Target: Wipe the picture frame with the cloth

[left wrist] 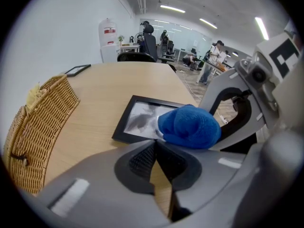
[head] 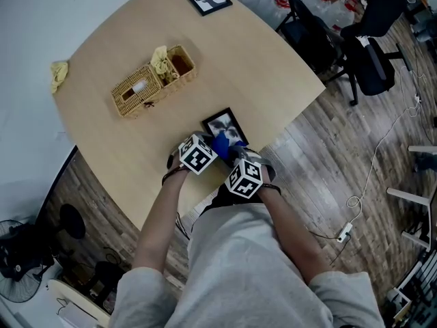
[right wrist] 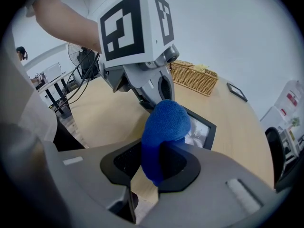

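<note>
At the near edge of the table (head: 259, 60) | picture frame (head: 220, 123) lies flat, just ahead of both grippers | right gripper (right wrist: 151, 167) jaws clamped on blue cloth (right wrist: 164, 122), over the glass | left gripper (left wrist: 156, 148) jaws together, empty | tip: press lightly, sweep edge to edge, left steadies frame

Bright, even indoor light – ceiling strips (left wrist: 171, 8) glow in the left gripper view and throw only soft shadows on the table (head: 246, 60). Both gripper views bulge fisheye-fashion with black vignetted corners, and their near foreground is blurred. The head view is sharp – slightly bowed at its edges. The frame (left wrist: 142, 120) glass shows a pale sheen
</note>
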Available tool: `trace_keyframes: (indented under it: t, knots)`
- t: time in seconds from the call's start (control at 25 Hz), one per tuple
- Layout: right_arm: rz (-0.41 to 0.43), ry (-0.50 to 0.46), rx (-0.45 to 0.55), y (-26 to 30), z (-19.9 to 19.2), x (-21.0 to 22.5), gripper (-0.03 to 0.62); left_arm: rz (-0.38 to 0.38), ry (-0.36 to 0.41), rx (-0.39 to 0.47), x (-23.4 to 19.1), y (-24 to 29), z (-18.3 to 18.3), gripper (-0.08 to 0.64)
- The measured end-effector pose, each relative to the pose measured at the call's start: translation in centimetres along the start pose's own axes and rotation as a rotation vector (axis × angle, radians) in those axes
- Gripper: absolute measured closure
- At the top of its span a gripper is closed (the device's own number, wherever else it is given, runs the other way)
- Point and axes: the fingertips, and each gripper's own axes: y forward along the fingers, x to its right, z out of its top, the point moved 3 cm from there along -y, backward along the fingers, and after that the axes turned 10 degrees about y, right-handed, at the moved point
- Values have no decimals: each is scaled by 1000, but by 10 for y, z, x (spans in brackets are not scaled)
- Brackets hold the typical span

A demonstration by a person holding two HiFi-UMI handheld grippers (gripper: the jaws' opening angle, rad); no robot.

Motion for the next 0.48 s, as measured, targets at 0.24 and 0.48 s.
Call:
trace_keyframes:
  t: [0.24, 0.48]
  knots:
    - [13, 2, 1, -4, -7, -5, 503, 5, -8, -2, 0, 1, 1, 506]
    - [5, -4, -65, -7, -23, -5, 503, 35, -21, 6, -2, 1, 1, 506]
